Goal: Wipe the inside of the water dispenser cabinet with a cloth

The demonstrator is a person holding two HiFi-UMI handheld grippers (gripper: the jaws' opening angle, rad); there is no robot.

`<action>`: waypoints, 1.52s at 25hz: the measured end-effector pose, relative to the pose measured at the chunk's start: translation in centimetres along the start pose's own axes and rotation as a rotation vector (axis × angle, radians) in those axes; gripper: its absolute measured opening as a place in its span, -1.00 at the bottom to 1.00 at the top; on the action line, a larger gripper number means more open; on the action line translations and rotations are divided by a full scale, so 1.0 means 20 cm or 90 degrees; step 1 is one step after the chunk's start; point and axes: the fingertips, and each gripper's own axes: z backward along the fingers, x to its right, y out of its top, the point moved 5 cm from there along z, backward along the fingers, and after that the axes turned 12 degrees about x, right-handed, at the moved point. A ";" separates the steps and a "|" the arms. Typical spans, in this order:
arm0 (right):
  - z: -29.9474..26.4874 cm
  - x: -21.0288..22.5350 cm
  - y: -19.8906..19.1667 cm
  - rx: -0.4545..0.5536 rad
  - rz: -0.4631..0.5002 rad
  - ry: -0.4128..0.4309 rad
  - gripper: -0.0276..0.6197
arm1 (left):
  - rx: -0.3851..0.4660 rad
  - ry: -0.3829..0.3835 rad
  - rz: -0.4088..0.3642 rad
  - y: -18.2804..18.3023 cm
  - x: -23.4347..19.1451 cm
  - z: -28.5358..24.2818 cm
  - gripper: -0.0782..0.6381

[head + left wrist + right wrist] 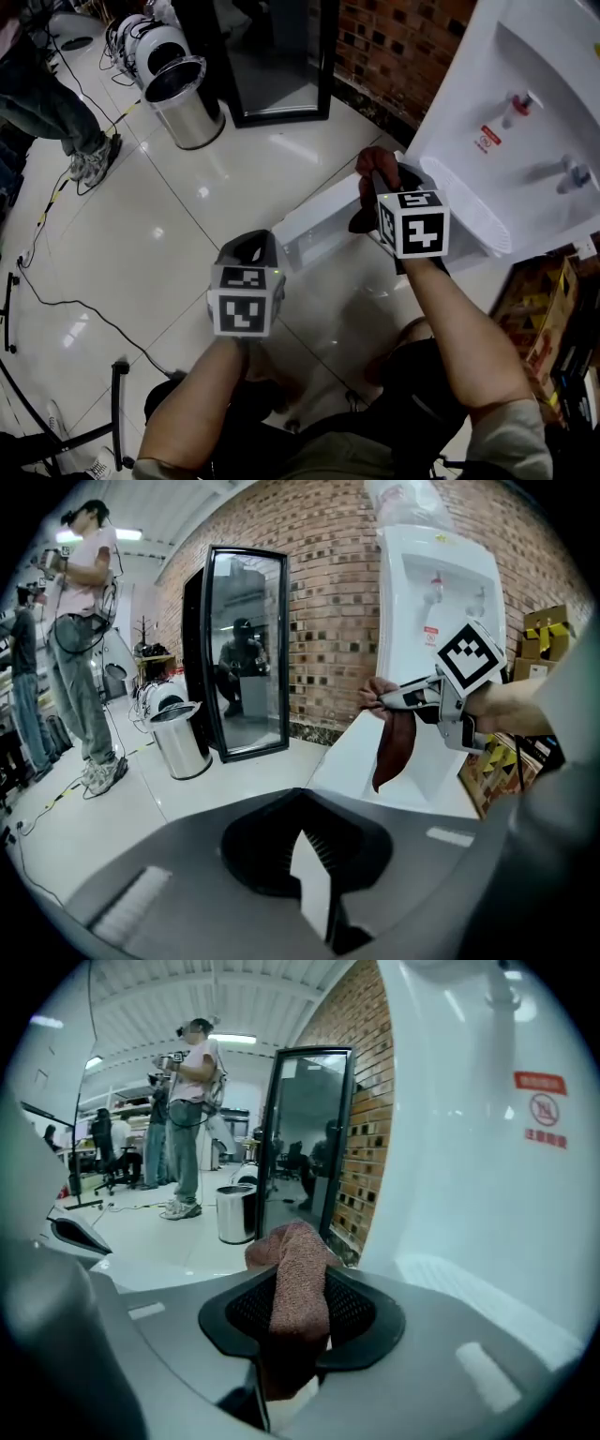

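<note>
Right now right gripper has its 2 jaws clamped on the cloth. Cloth is reddish-brown, bunched above the jaws and hanging below them, clear of any surface. Right gripper is held up in front of the water dispenser, just beside its white front, at drip-tray level. A white panel sticks out from the dispenser's lower front toward the person, and the cloth hangs above it. The cabinet's inside can't be made out in any view.

Left gripper has its jaws together, nothing between them. It hovers over the floor, near that panel's outer end, well apart from the cloth.

Dispenser has 2 taps, red and blue. Brick wall is behind it and cardboard boxes sit beside its base. Black-framed mirror leans on the wall, and a steel bin stands on the floor at its foot. 1 person stands further off.
</note>
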 end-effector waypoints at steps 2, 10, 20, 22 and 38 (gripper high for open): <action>0.00 0.00 0.00 -0.002 0.015 -0.022 -0.49 | -0.001 0.000 -0.002 0.00 0.00 0.00 -0.79; 0.03 -0.01 0.02 0.039 -0.014 0.007 -0.49 | -0.004 -0.019 -0.012 0.01 0.02 0.01 -0.79; 0.45 -0.58 0.18 0.225 0.132 0.315 -0.49 | -0.010 -0.042 -0.031 0.02 0.05 0.03 -0.79; 0.51 -0.67 0.14 0.237 0.182 0.369 -0.49 | -0.009 -0.047 -0.029 0.03 0.05 0.04 -0.79; 0.38 -0.83 -0.30 0.284 0.145 0.469 -0.49 | 0.052 -0.022 -0.125 0.18 0.08 0.01 -0.79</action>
